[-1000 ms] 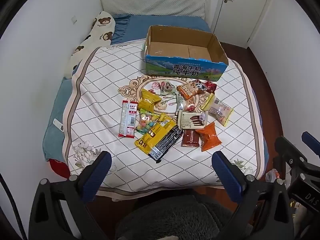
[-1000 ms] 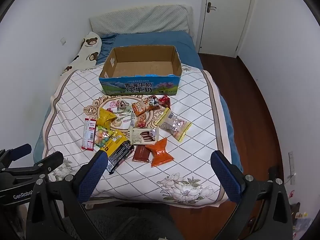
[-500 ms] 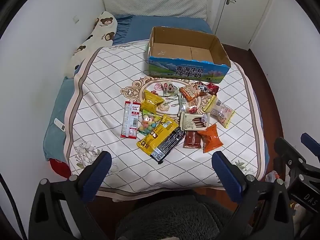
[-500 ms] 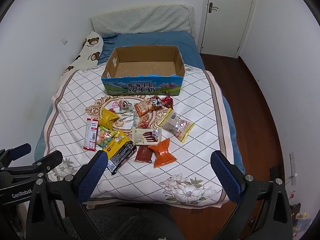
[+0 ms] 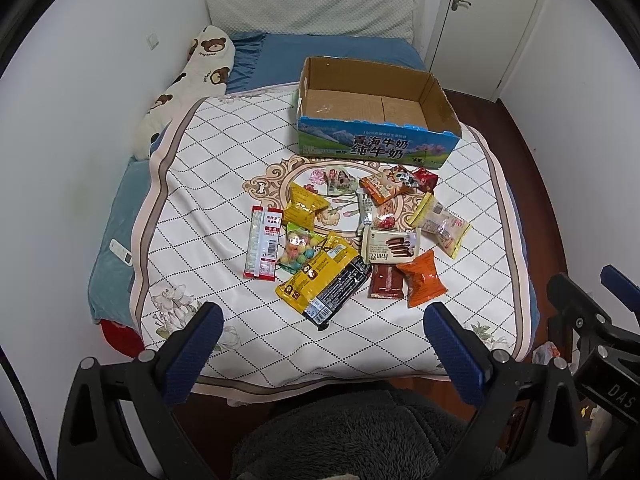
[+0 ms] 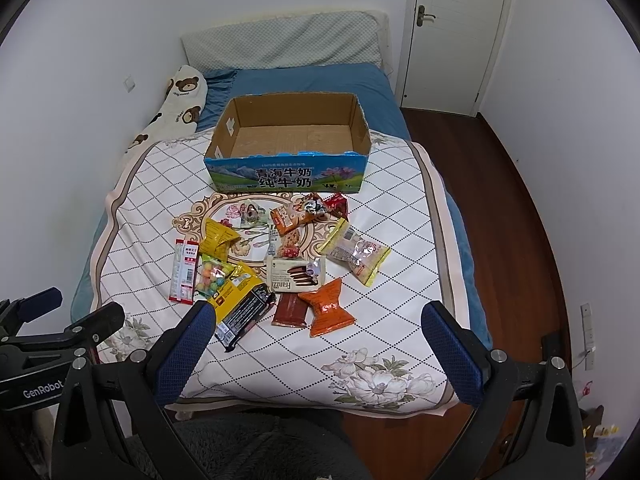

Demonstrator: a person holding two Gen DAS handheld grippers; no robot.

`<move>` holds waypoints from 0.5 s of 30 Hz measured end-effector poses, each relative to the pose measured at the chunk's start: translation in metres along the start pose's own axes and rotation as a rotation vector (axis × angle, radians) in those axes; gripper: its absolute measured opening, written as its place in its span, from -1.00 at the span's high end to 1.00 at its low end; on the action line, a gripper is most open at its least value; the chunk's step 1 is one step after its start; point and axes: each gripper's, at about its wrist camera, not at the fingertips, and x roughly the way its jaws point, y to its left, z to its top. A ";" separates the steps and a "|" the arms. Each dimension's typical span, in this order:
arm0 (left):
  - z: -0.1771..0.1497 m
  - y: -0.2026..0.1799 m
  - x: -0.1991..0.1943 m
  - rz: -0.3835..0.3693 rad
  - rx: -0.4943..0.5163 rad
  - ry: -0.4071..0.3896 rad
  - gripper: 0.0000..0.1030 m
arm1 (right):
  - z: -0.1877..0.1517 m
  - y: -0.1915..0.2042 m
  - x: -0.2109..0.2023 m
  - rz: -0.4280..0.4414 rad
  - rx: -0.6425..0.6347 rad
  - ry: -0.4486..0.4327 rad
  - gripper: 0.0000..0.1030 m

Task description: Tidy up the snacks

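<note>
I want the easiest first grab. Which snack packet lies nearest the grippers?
The yellow-and-black packet, at the pile's near edge; the orange packet lies slightly farther back.

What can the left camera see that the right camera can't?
Only the left view shows the white remote on the blue sheet and something red under the bed's edge. Only the right view shows the big flower print and a wall socket. Both show the empty cardboard box, the snacks and two open claws.
</note>
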 end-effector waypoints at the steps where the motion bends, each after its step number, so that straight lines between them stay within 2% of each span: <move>1: 0.001 0.001 0.000 -0.001 0.000 0.000 -0.99 | 0.000 -0.001 0.000 -0.001 0.000 0.000 -1.00; 15: 0.002 -0.004 -0.003 0.005 0.004 -0.005 -0.99 | 0.000 0.000 0.000 0.002 -0.001 -0.002 -1.00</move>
